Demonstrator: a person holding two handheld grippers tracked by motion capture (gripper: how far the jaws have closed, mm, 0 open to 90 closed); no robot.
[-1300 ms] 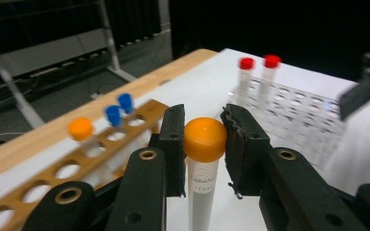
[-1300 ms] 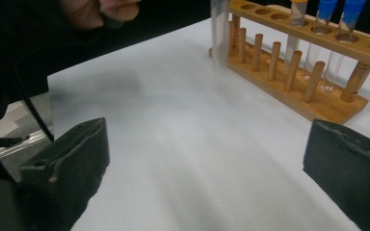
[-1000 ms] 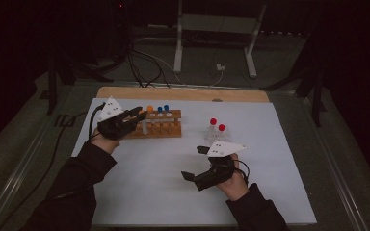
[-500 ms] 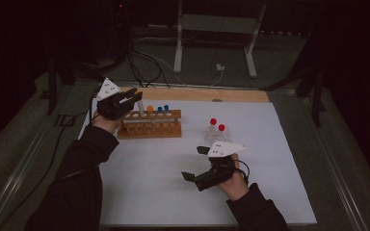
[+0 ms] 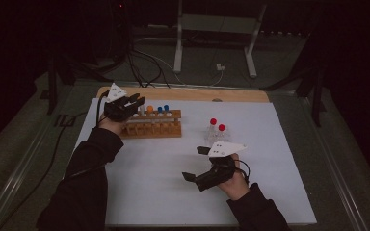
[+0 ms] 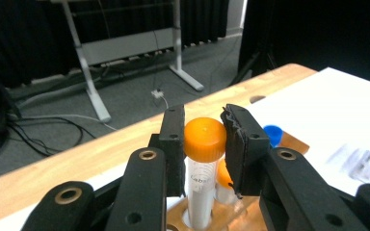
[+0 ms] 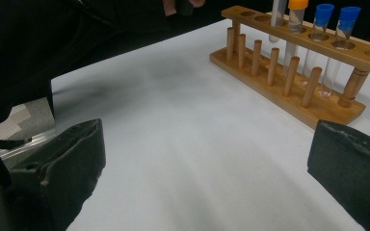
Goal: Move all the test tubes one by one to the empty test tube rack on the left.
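A wooden tube rack (image 5: pixel 151 129) stands at the back left of the white sheet. My left gripper (image 5: pixel 125 103) hovers over its left end, shut on an orange-capped tube (image 6: pixel 200 187) just below the cap. The tube's lower end reaches into a rack hole. A second orange-capped tube (image 6: pixel 225 175) stands right behind it, and a blue cap (image 6: pixel 273 134) shows farther along. My right gripper (image 5: pixel 195 163) lies low over the sheet's front middle, open with nothing between its jaws. In the right gripper view (image 7: pixel 207 168), the rack (image 7: pixel 289 94) holds two blue-capped tubes (image 7: pixel 323 29).
Two red-capped tubes (image 5: pixel 217 126) stand loose on the sheet to the right of the rack, just beyond my right hand. A wooden board (image 5: pixel 183 94) edges the sheet's far side. Cables and a metal stand (image 5: pixel 212 48) lie on the floor past the table.
My left gripper has carried the orange-capped tube from in front of the rack back toward its far left end. The right gripper has stayed where it was.
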